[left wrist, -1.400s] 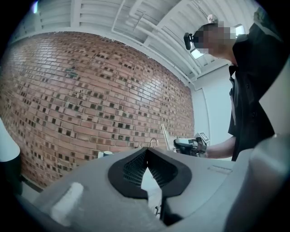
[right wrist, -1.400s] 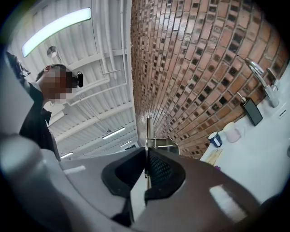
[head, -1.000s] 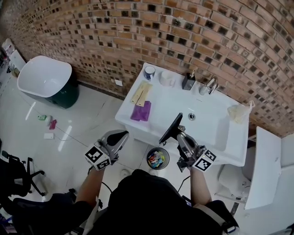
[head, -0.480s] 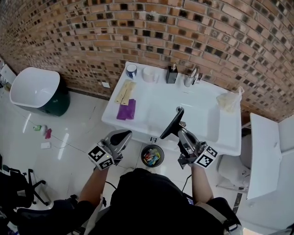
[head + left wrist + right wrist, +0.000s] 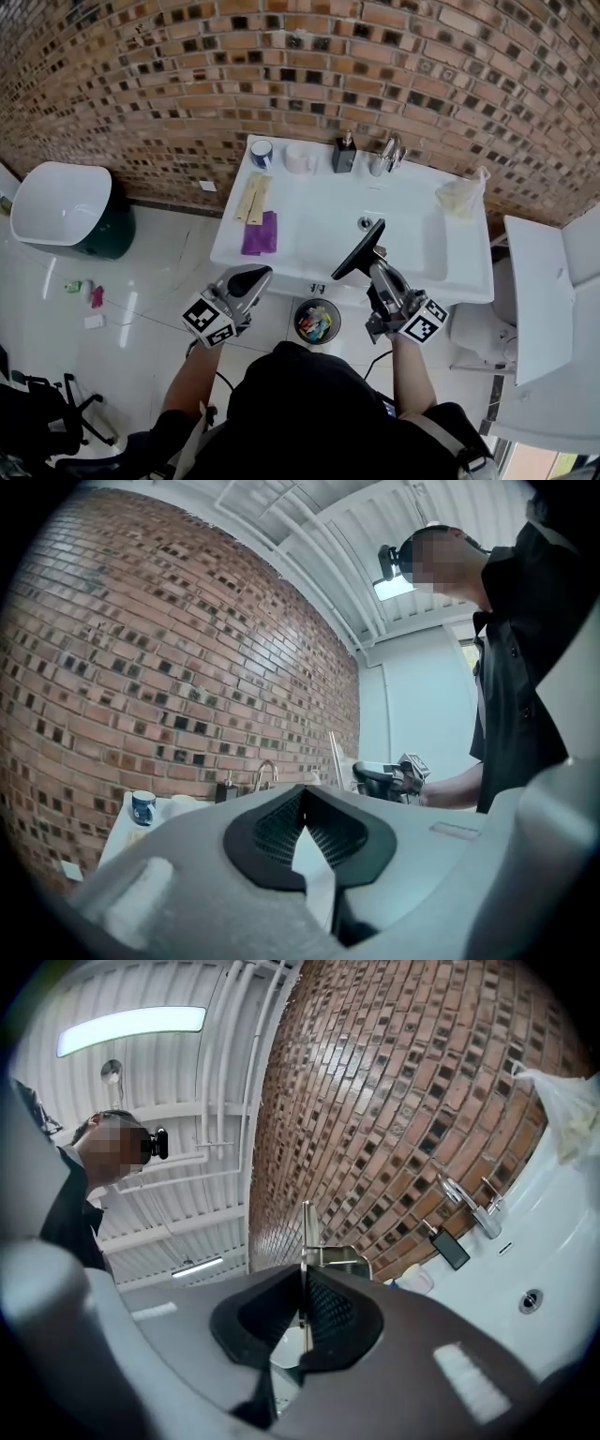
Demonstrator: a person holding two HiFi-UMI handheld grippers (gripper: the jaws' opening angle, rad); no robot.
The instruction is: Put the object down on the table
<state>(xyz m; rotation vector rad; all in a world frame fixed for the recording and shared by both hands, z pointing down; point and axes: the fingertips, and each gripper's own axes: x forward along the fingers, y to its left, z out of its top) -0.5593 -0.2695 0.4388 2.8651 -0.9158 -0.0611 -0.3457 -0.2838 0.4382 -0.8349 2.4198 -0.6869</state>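
My right gripper is shut on a flat black blade-like tool, which rises at a slant over the front edge of the white sink counter. In the right gripper view the tool shows edge-on as a thin metal strip standing up from between the shut jaws. My left gripper is shut on nothing and hangs in front of the counter's left end, above the floor. In the left gripper view its pads meet, and the right gripper shows beyond them.
Along the counter's back stand a blue mug, a white cup, a dark soap dispenser and a faucet. A purple cloth lies left, a plastic bag right. A waste bin sits below, a white tub far left.
The view has shifted, so the sink now sits more squarely ahead. Both grippers keep their pose, and the tool stays in the right one.
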